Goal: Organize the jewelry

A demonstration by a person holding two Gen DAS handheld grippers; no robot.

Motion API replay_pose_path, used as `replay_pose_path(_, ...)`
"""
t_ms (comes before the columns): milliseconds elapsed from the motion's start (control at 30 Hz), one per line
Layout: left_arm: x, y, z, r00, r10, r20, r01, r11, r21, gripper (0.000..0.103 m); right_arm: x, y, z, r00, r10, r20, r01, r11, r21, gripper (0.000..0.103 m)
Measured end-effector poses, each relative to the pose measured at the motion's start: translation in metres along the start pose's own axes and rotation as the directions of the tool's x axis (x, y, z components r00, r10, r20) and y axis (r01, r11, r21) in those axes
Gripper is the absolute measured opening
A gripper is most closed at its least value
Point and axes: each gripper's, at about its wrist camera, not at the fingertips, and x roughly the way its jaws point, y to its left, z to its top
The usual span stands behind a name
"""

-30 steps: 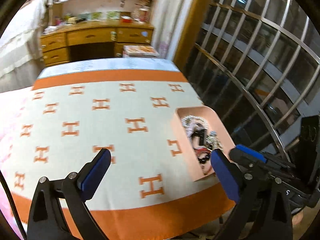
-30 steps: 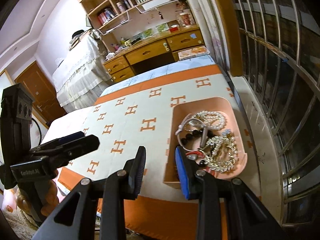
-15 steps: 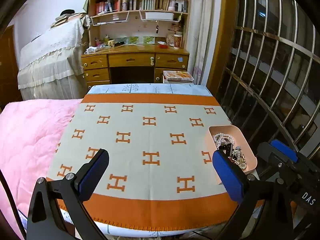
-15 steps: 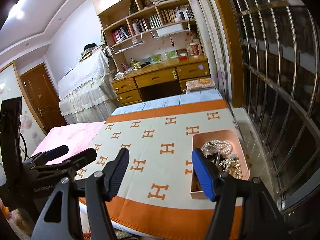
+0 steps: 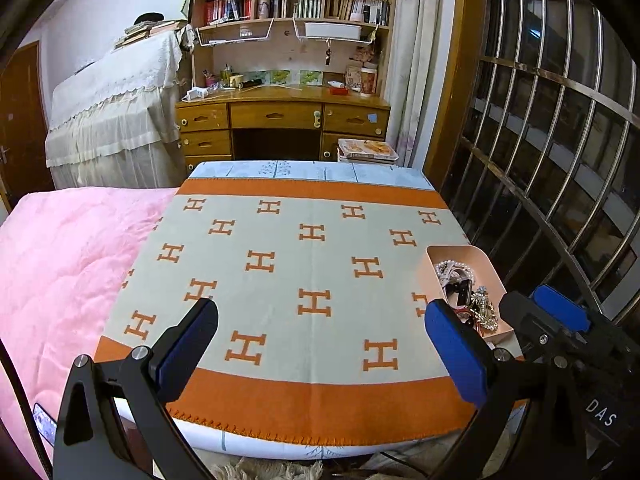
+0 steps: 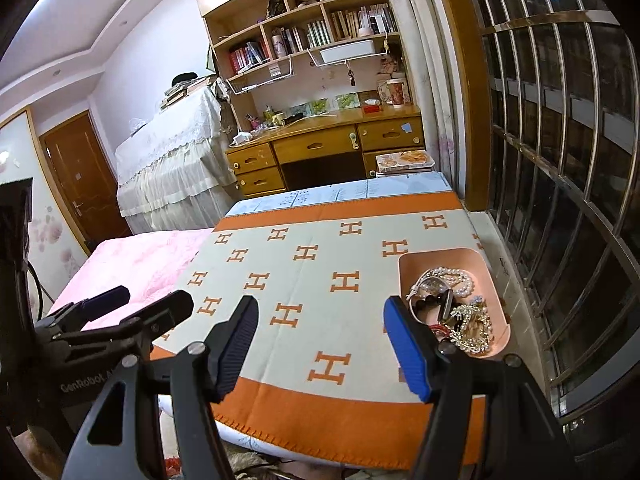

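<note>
Left gripper (image 6: pixel 120 304), housing lettered "GenRobot": jaws spread, empty. Blanket (image 5: pixel 312 248), cream, orange border, repeated "H" motif. Right gripper (image 6: pixel 320 344): jaws spread, empty. Pink tray (image 6: pixel 494 280) at blanket's right edge, holding tangled jewelry (image 6: pixel 460 304), pearl strand included.

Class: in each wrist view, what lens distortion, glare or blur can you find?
Left wrist view: fisheye bends the metal window bars; dark corners; sharp throughout. Right wrist view: same bowing; pale glare on the white ceiling; the pink jewelry tray stays crisp.
</note>
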Motion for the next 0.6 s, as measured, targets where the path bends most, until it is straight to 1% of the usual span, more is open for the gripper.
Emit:
replay_pose_path(333, 0.0009, -0.0004, -0.0018, 1.000, 0.018, -0.003, -0.018, 1.000, 0.005, 0.102, 0.0002, 0.0014, -0.0016, 1.000, -0.021, -0.003, 0.021, 1.000, 0.014, 0.066)
replay_pose_path(600, 0.0017, 0.0008, 0.0003, 1.000, 0.030, 0.000, -0.030, 0.999, 0.015, 0.102, 0.0031, 0.0010, -0.0038, 1.000, -0.016, -0.010, 0.016, 1.000, 0.015, 0.066)
